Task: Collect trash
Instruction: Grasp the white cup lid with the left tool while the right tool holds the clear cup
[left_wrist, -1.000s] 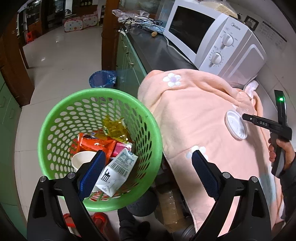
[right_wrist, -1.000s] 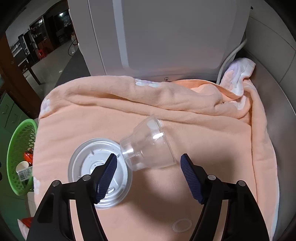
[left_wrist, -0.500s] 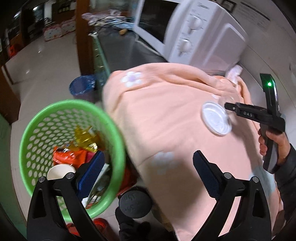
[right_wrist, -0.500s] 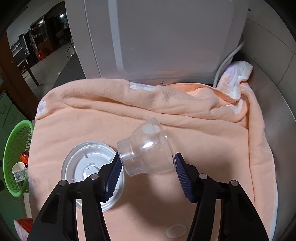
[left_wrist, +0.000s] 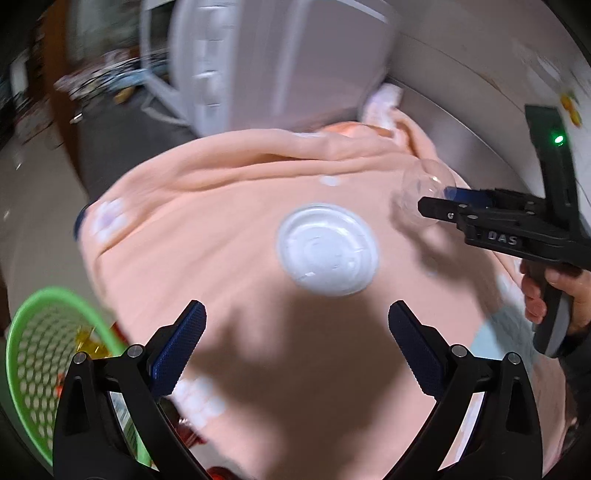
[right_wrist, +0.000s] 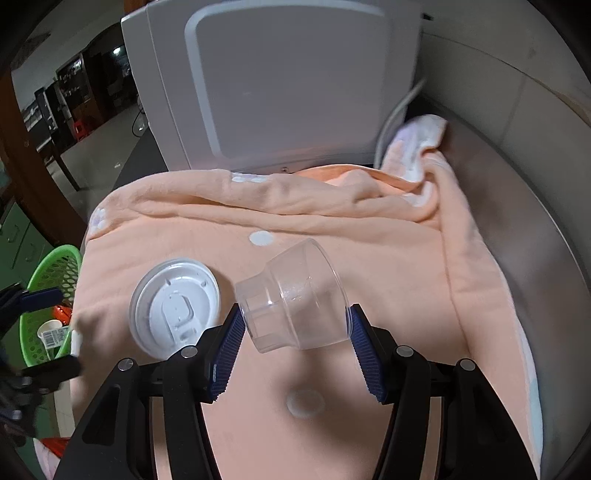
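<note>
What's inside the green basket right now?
In the green basket: a small paper cup, a barcoded wrapper and orange packaging. Its wall and the left gripper hide the rest.

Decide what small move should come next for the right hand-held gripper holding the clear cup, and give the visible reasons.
Probably carry the clear cup left toward the green basket and let it go there. The right hand-held gripper is shut on the cup, which hangs tilted above the peach towel, and the basket already holds other trash. The white lid lies on the towel beneath the open left hand-held gripper.
</note>
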